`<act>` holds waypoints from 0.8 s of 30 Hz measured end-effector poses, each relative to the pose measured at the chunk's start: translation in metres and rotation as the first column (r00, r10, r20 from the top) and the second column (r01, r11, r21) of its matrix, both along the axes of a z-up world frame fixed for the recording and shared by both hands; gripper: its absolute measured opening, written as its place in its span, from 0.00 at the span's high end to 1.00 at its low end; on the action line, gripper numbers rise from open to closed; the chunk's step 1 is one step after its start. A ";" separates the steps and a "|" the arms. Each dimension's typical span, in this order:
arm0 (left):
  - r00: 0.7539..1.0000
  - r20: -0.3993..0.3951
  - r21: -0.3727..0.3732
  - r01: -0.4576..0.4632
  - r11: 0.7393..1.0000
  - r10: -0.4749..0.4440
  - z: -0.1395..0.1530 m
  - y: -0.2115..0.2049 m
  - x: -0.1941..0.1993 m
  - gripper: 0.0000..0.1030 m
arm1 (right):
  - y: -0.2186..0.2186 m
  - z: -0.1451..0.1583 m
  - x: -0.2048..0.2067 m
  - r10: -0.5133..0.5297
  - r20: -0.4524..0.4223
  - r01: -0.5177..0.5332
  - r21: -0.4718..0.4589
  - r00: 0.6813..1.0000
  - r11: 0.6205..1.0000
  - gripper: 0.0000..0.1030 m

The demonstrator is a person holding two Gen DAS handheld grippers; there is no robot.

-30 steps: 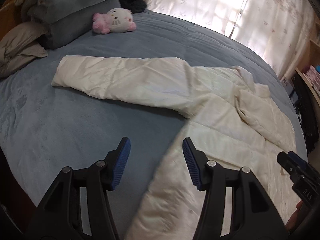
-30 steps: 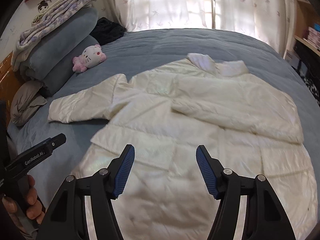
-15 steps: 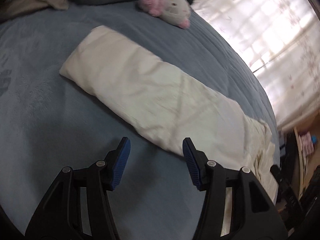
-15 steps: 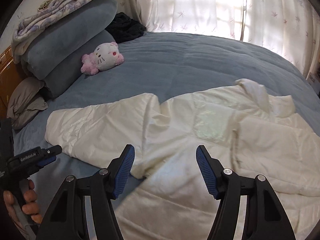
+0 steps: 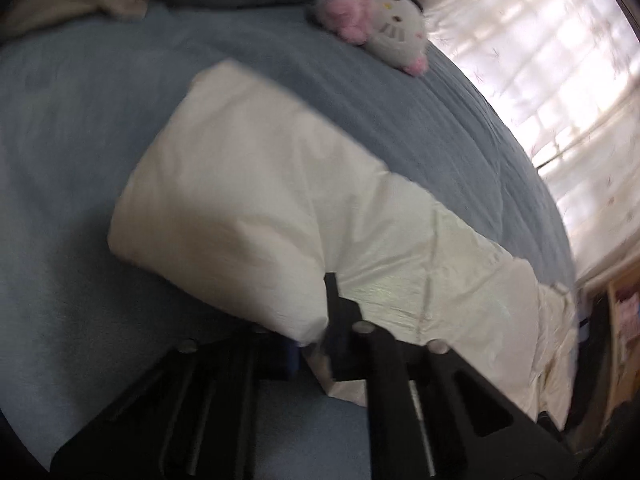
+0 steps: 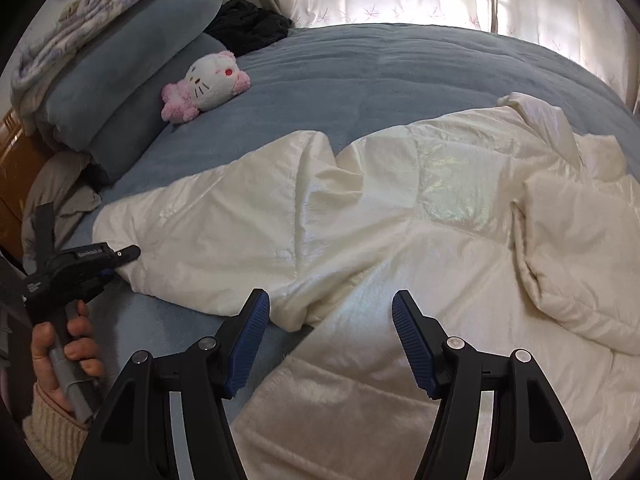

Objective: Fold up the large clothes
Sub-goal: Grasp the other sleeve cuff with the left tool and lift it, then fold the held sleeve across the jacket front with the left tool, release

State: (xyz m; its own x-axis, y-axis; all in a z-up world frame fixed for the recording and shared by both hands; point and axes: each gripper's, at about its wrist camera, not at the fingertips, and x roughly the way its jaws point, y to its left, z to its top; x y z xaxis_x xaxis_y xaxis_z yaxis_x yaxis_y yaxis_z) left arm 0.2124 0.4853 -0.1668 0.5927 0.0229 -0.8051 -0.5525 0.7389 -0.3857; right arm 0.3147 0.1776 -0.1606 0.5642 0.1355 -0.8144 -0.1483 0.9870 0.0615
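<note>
Sleeve fold begins on the cream jacket (image 6: 400,240)

My left gripper (image 5: 326,320) clamps the sleeve (image 5: 248,208); right gripper (image 6: 330,338) hangs released. Next, I'd carry it across.

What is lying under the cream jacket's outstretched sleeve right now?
Blue bedspread shows all around the sleeve of the cream jacket, so the sleeve appears to lie directly on it. Anything beneath the padding is covered. The left gripper is shut on the sleeve's edge.

Jacket (image 6: 400,216) lies on bed (image 6: 360,68), plush toy (image 6: 208,84) behind it
</note>
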 end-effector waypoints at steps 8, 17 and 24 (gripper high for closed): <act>0.988 0.042 0.325 0.128 0.937 -0.150 0.137 -0.084 -0.011 0.97 | -0.061 0.044 -0.052 -0.059 0.098 0.057 0.030 0.993 0.998 0.37; 0.915 0.113 0.484 0.289 0.826 -0.387 0.256 -0.229 -0.039 0.97 | -0.152 0.079 -0.114 -0.179 0.158 0.165 0.097 0.971 0.981 0.37; 0.813 0.088 0.508 0.460 0.728 -0.576 0.256 -0.379 -0.025 0.97 | -0.236 0.098 -0.161 -0.296 0.202 0.273 0.135 0.933 0.953 0.37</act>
